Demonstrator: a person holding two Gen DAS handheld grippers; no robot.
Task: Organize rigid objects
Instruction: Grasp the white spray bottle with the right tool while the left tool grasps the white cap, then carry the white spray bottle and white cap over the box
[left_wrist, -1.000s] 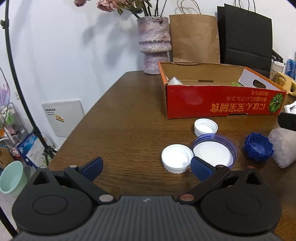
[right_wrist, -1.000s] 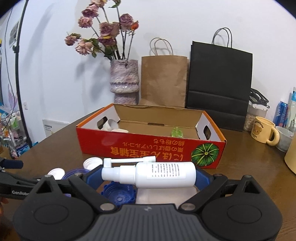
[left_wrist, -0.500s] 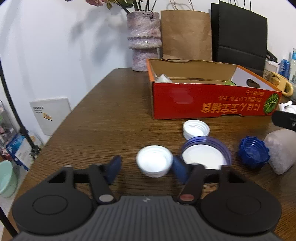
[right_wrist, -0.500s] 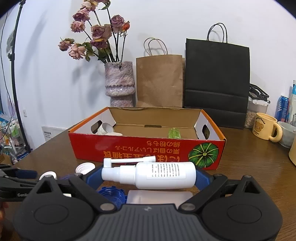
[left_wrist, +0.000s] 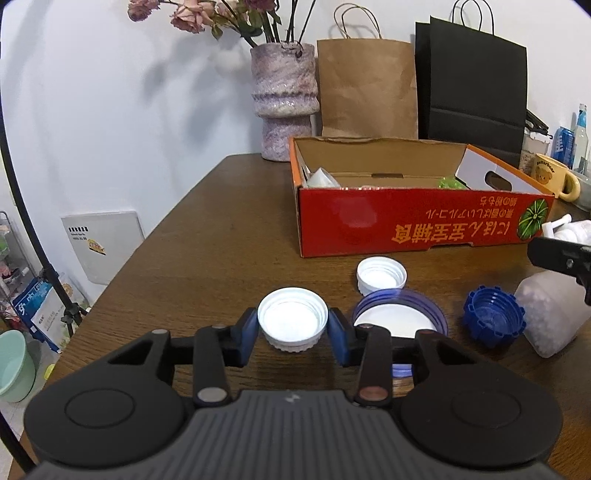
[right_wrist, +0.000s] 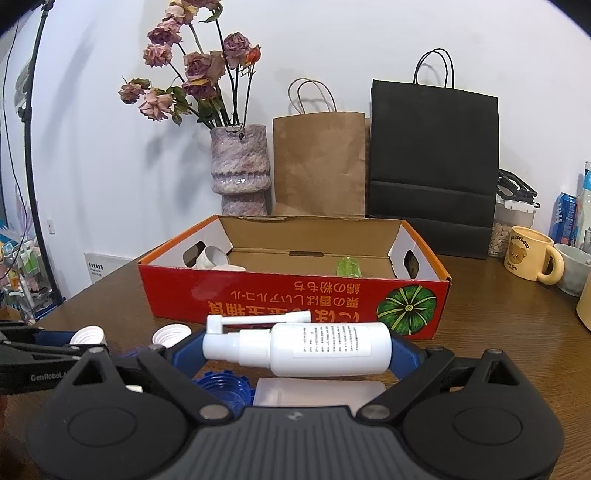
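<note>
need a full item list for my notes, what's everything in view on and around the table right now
white caps: 2, white, one between the left gripper's pads, one on the table near the box
blue lid: 1, clear blue rim with white inside, on the table right of the held cap
blue cap: 1, dark blue, right of the blue lid
frosted bottle: 1, cloudy white, lying at the right edge
spray bottle: 1, white, lying crosswise in the right gripper
box: 1, red and orange, open, mid table, a few small items inside
vase: 1, mottled purple, dried pink flowers, behind the box
paper bags: 2, brown and black, against the wall
mug: 1, yellow, far right
table: 1, dark wood
left gripper: 1, black, blue pads, shut on the cap
right gripper: 1, black, blue pads, shut on the spray bottle
</note>
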